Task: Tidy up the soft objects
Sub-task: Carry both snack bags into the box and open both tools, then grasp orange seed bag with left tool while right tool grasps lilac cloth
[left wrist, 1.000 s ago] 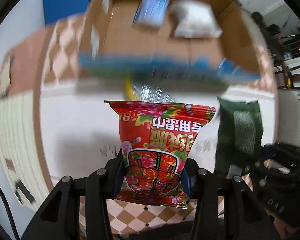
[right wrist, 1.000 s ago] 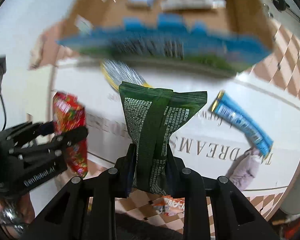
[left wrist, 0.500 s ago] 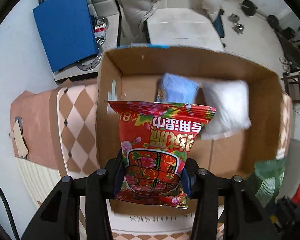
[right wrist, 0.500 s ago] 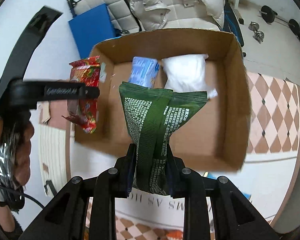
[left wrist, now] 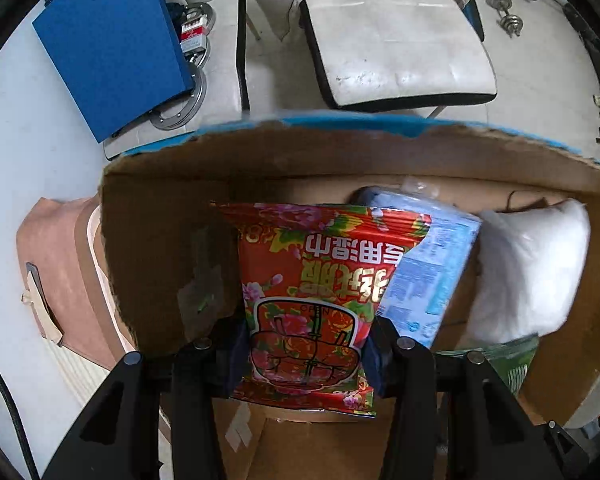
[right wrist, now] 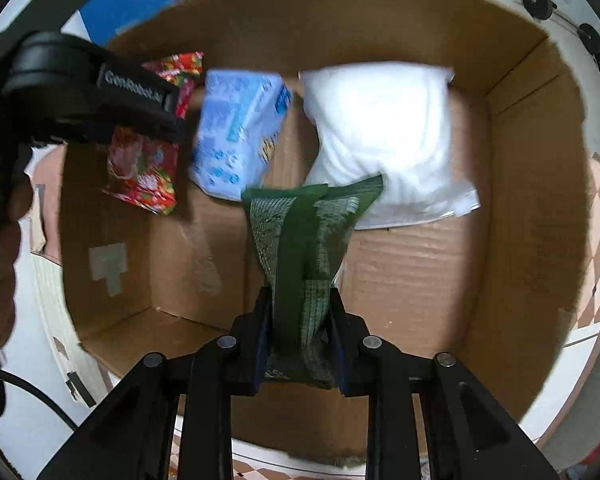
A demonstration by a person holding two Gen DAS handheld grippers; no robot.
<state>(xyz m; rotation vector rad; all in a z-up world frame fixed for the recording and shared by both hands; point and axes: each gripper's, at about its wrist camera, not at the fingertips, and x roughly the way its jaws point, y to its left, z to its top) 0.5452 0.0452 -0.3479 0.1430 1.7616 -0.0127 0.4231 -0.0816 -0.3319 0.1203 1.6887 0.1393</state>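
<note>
The cardboard box stands open at the top, and both of my tools are inside its opening. Its far wall carries a blue outer edge in the left wrist view. Beyond that wall sit a white seat cushion and a blue board, both outside the box.

On the box floor, a white pillow pack lies against the far wall toward the right corner. A light blue packet lies just beside it on the left, also near the far wall.

My left gripper has its jaws pinching the lower part of a red flowered bag, which hangs upright near the box's left wall and overlaps the blue packet in my left view. In the right wrist view the same bag hangs clear of the floor.

My right gripper has its jaws pressed onto a dark green bag, which is squeezed narrow at the grip. The bag stands upright over the middle of the box floor, its top edge overlapping the pillow pack's near edge.
</note>
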